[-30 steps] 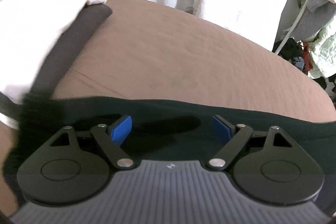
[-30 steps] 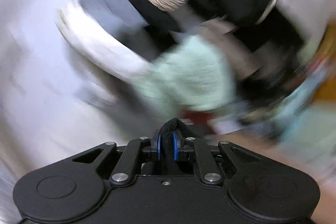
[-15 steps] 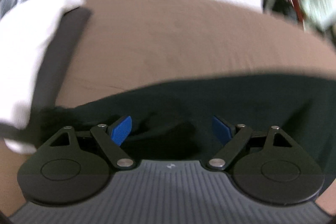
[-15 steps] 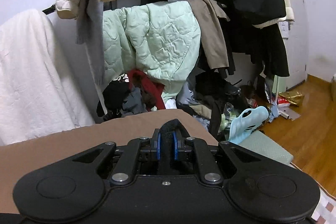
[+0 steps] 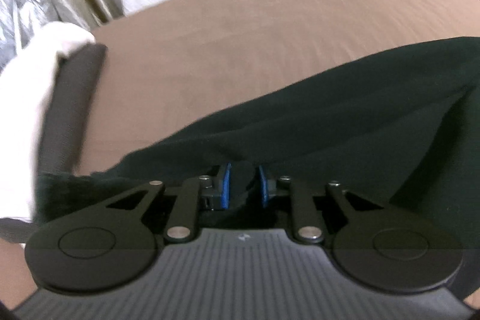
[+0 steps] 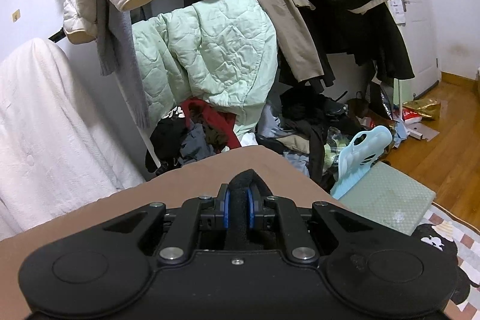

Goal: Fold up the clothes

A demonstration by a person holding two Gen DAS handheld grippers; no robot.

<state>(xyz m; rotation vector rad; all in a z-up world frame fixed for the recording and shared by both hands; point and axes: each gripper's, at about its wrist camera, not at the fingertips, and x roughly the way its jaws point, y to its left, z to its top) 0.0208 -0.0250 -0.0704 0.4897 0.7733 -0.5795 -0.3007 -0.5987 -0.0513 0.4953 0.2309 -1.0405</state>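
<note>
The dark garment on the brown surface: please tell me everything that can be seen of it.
The dark garment is black or very dark green, soft and matte, perhaps knit. It lies across the brown surface, slack and creased, with one edge running diagonally. The left gripper has just been closing, and a fold now sits pinched between its blue pads. The right gripper is shut on a raised tuft of dark cloth, seemingly the same garment. Its full shape is hidden.

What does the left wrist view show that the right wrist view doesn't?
Only the left wrist view: the left gripper, whose jaws have just been closing, pinching a fold of the dark garment, which spreads across the brown sheet; a white cloth at the left. Only the right wrist view: the right gripper shut on dark fabric, a crowded clothes rack, wooden floor. Both: the brown sheet and dark fabric between blue pads.
</note>
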